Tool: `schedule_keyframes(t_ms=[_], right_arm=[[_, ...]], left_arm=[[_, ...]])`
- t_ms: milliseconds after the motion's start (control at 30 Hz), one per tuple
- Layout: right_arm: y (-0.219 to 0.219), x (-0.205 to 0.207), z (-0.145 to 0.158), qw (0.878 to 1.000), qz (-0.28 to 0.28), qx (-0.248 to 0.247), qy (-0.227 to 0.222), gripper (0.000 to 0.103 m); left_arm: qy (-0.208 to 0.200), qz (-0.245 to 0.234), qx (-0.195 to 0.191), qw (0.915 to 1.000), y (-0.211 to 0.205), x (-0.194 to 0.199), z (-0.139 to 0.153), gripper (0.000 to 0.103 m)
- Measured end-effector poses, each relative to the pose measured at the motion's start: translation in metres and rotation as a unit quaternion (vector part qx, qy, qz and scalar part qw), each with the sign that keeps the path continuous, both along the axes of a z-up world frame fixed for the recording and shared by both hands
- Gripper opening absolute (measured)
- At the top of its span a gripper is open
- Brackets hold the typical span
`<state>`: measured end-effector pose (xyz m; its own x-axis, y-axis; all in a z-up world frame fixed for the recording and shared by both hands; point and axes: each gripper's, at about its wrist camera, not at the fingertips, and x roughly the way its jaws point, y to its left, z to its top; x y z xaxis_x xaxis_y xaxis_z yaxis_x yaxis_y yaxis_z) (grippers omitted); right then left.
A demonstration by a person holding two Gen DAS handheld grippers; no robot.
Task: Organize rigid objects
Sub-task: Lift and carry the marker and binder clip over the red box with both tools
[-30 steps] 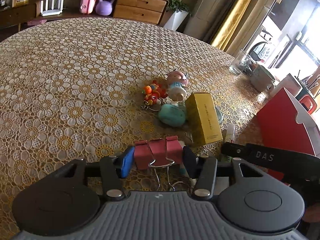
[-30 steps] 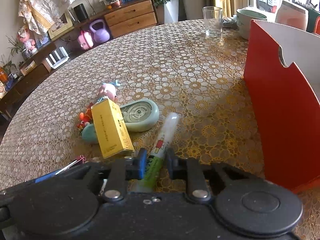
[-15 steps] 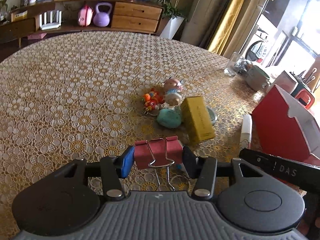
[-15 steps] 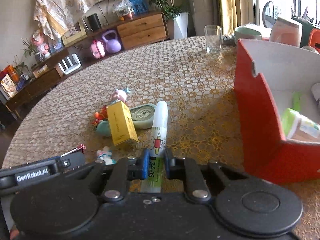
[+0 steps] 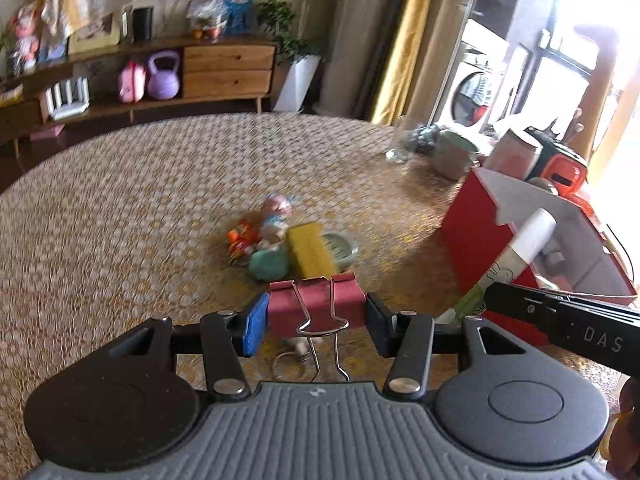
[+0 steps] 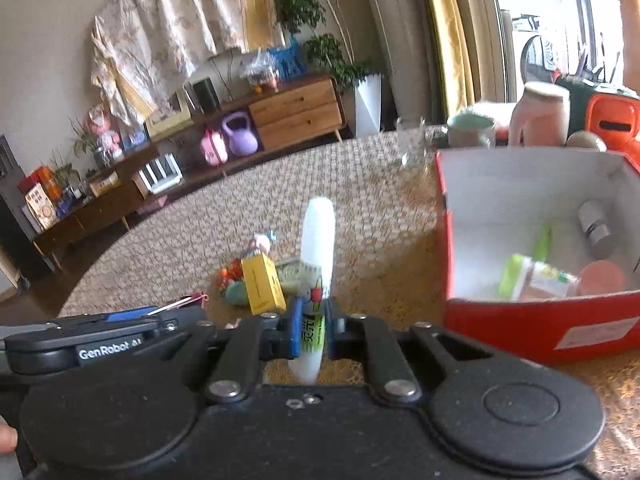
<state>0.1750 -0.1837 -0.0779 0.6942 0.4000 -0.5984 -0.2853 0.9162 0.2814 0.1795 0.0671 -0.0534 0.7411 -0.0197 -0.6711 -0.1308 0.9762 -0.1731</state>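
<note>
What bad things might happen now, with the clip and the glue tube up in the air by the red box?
1. The glue tube is gripped near its lower end by the right hand-held gripper, so its long top could tilt or knock the red box wall.
2. The left hand-held gripper pinches the red binder clip only by its ends; it might twist loose and fall.
3. Both sit close together and may bump.

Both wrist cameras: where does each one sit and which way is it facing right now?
Left wrist: on the left gripper, angled down across the table; its fingers clamp a red binder clip.
Right wrist: on the right gripper, facing the red box; its fingers clamp a glue tube.
Shared: yellow box, red box, the other gripper.
</note>
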Motion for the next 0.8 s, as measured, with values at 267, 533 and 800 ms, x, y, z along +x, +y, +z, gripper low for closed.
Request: schedule_keyframes(t_ms=[267,533,800], right_arm=[[-0.015,0.016,0.002,1.0,0.014,-0.006,0.014,0.003],[-0.008,0.008,-0.036,0.996,0.059,-0.038,0.05,0.038],[0.026,0.013,-0.074,0.991,0.07,-0.085,0.073,0.044]], left_arm=[[-0.013,-0.022,0.019,0.9995,-0.032,0.005,0.025,0.051],[-0.003,-0.017,0.011,0.9998,-0.029,0.002,0.019,0.051],[0.006,-0.014,0.008,0.9999,-0.019,0.002,0.008,0.051]])
